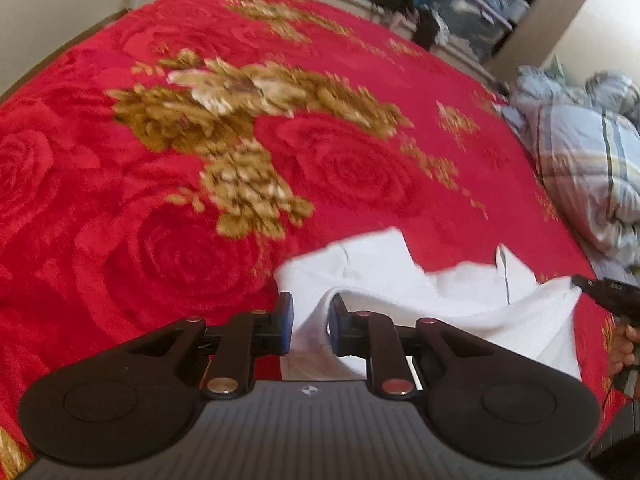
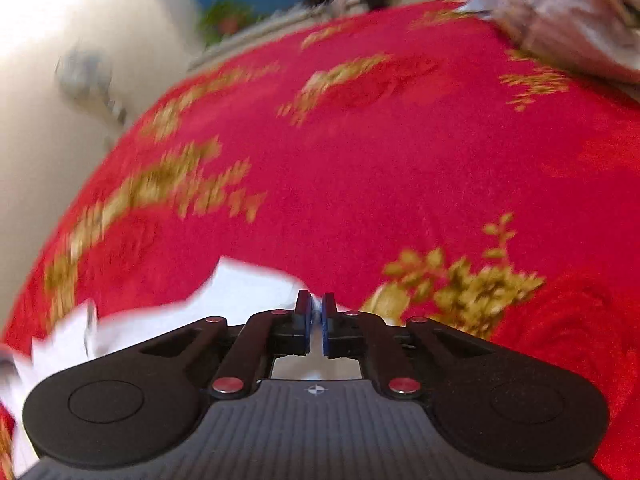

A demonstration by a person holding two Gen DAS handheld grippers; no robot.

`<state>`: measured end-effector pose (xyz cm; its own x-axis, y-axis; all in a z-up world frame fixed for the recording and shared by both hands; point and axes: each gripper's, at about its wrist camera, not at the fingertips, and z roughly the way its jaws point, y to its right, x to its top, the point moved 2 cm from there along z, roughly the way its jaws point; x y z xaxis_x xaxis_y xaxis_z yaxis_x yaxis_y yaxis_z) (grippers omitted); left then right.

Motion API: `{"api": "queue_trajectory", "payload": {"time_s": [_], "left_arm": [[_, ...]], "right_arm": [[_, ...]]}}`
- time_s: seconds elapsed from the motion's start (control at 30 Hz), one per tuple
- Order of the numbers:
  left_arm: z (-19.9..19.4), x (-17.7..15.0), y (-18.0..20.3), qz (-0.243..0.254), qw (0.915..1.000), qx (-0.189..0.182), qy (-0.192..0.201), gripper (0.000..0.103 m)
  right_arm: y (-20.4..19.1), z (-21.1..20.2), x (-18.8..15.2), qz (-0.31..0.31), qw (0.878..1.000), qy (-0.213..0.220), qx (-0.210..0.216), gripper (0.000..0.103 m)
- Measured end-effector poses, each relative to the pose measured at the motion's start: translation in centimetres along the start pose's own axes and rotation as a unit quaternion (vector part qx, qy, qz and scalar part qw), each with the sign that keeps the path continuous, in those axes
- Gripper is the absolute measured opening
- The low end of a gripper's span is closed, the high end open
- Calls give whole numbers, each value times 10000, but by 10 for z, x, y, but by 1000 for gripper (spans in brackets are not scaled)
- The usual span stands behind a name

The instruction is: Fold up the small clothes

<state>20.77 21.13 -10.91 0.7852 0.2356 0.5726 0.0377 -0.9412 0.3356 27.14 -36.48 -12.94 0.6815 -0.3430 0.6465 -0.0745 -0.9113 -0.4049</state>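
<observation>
A small white garment [image 1: 400, 280] lies rumpled on the near part of a red blanket with gold flowers [image 1: 340, 168]. My left gripper [image 1: 310, 312] is shut on a raised fold at the garment's left side, and the cloth fills the gap between the blue pads. My right gripper [image 2: 316, 312] is shut on a thin white edge of the same garment [image 2: 240, 292]. In the left wrist view the right gripper [image 1: 578, 280] pinches the garment's right corner, with a hand [image 1: 626, 344] behind it. The cloth sags between the two grips.
A bundled pale plaid quilt [image 1: 580, 152] lies at the bed's right side. Beyond the far edge stand shelves with piled clothes [image 1: 472, 12]. A pale wall [image 2: 60, 100] borders the bed on the left. The right wrist view is blurred.
</observation>
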Motion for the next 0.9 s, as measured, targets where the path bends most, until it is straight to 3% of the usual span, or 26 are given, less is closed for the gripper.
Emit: {"api": "queue_trajectory", "payload": {"time_s": [0.1, 0.17, 0.27, 0.4, 0.43, 0.6, 0.73, 0.77, 0.83, 0.9], "left_arm": [[0, 10, -15, -691, 9972, -36, 271, 24], [-1, 14, -24, -1009, 9942, -159, 339, 26], [-9, 16, -31, -1060, 9935, -198, 359, 28], [-4, 8, -33, -811, 9964, -233, 11, 49], [0, 6, -30, -727, 9971, -209, -90, 50], [19, -2, -6, -269, 9992, -179, -237, 50], [30, -4, 5, -143, 9998, 66, -121, 47], [32, -4, 5, -133, 9998, 95, -126, 45], [38, -4, 6, -73, 9997, 168, -162, 30], [40, -3, 5, -12, 9996, 229, -153, 22]], "right_arm": [[11, -5, 7, 364, 9972, 444, -474, 1], [19, -4, 12, 578, 9929, 574, -873, 6], [32, -3, 12, 1031, 9924, 390, -539, 14], [26, -2, 6, 689, 9975, -31, -125, 38], [25, 2, 4, 611, 9979, -206, -4, 39], [4, 18, -12, -40, 9968, -791, 121, 39], [-5, 27, -17, -298, 9958, -864, -110, 39], [-3, 27, -17, -293, 9958, -845, -168, 39], [-2, 29, -19, -218, 9958, -855, -248, 38], [-1, 32, -20, -272, 9954, -872, -277, 32]]}}
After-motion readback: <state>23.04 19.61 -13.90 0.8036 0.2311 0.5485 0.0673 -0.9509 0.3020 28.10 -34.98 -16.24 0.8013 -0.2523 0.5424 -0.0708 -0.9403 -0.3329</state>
